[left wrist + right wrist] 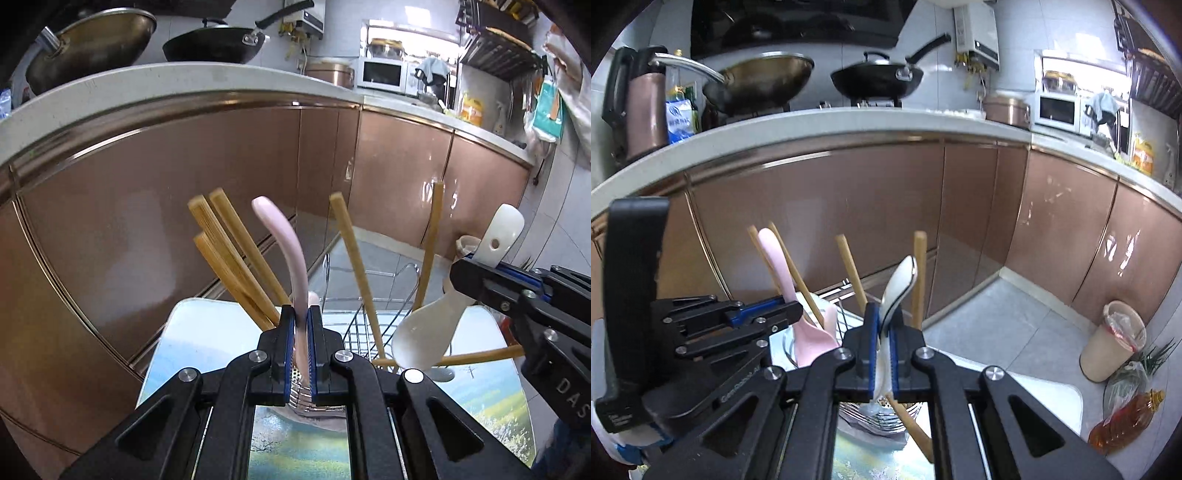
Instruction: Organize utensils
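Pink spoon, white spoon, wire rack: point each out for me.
pink spoon (pixel 291 251): left wrist view, mid-handle.
white spoon (pixel 899 284): right wrist view, on its upper end.
wire rack (pixel 360 338): left wrist view, on its bars.

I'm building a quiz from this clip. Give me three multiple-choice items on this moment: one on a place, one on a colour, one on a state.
1. Where do the two woks sit?
A. on the floor
B. up on the counter
C. in the wire rack

2. What colour is the spoon in the left gripper?
A. pink
B. green
C. black

3. How is the right gripper?
A. open wide, empty
B. shut, empty
C. shut on a white spoon

Key:
1 B: both woks stand above the counter.
2 A: the left gripper clamps a pink spoon.
3 C: the right gripper pinches the white spoon.
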Action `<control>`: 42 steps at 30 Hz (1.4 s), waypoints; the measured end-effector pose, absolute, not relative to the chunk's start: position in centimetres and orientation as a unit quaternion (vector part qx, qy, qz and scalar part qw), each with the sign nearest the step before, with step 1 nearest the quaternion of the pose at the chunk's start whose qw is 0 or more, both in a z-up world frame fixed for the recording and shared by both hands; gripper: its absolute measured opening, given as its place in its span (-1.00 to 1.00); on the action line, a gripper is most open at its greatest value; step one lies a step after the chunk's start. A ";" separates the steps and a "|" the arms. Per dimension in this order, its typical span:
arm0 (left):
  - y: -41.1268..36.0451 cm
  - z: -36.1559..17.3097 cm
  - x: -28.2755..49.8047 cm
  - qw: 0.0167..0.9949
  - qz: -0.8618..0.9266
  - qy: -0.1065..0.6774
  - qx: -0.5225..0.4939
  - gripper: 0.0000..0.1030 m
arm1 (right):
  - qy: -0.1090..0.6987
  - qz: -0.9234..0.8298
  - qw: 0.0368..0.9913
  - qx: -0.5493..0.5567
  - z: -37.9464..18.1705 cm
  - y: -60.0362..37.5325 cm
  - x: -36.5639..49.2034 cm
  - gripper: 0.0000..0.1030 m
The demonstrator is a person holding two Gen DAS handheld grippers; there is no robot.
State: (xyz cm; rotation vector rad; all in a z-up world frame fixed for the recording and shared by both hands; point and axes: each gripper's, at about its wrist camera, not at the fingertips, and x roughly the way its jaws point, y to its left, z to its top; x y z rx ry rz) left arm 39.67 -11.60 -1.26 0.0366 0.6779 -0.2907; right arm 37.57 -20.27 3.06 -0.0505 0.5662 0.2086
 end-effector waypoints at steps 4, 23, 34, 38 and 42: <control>-11.6 -1.5 39.9 0.929 -0.148 0.340 0.008 -0.87 | 0.294 0.101 0.950 -0.022 2.0 -20.6 37.7 -0.87; -8.2 2.8 33.3 0.940 -0.172 0.295 -0.023 -0.14 | 0.279 0.086 0.956 -0.010 5.1 -21.3 33.6 -0.57; -3.5 5.2 23.7 0.958 -0.158 0.239 -0.022 0.37 | 0.232 0.078 0.969 -0.016 7.1 -20.8 23.2 -0.32; -3.1 5.1 19.7 0.965 -0.147 0.217 -0.011 0.55 | 0.224 0.070 0.972 -0.019 6.4 -20.6 18.5 -0.22; -3.4 4.9 15.8 0.971 -0.138 0.197 0.004 0.76 | 0.212 0.047 0.976 -0.017 5.3 -20.9 13.2 -0.08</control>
